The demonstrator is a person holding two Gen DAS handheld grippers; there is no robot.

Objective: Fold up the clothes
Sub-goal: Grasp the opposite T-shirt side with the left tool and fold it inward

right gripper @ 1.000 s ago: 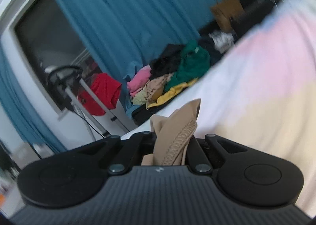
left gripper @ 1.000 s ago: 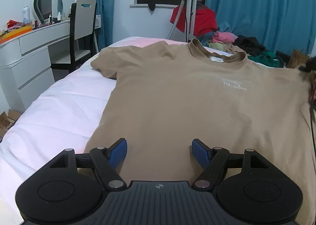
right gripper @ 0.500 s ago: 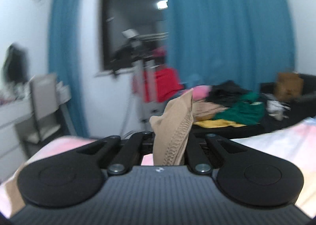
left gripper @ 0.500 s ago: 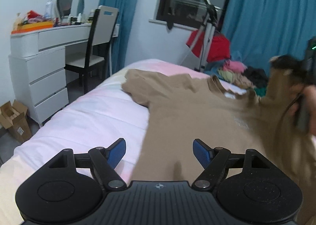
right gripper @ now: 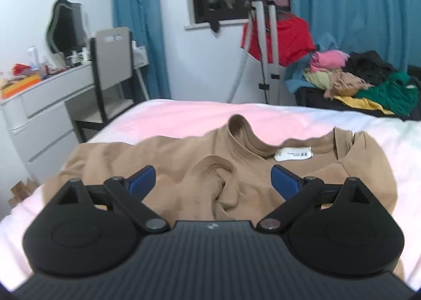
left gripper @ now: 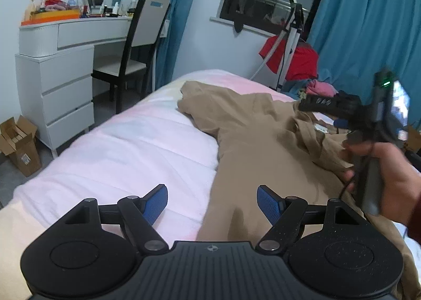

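Left gripper (left gripper: 211, 201): held wide, nothing gripped, over bed (left gripper: 136, 157) near edge | right gripper (right gripper: 213, 180): jaws opening, nothing pinched | tan T-shirt (right gripper: 184, 168): spread mid-bed, right sleeve apparently folded inward, bunched | risk: released sleeve may be left crumpled, making the fold uneven.

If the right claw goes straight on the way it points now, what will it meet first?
Most likely the bunched fold of the tan T-shirt lying between and just beyond the opening fingers of the right claw, nothing pressed. Beyond it comes the collar, then the bed. Depth is hard to judge.
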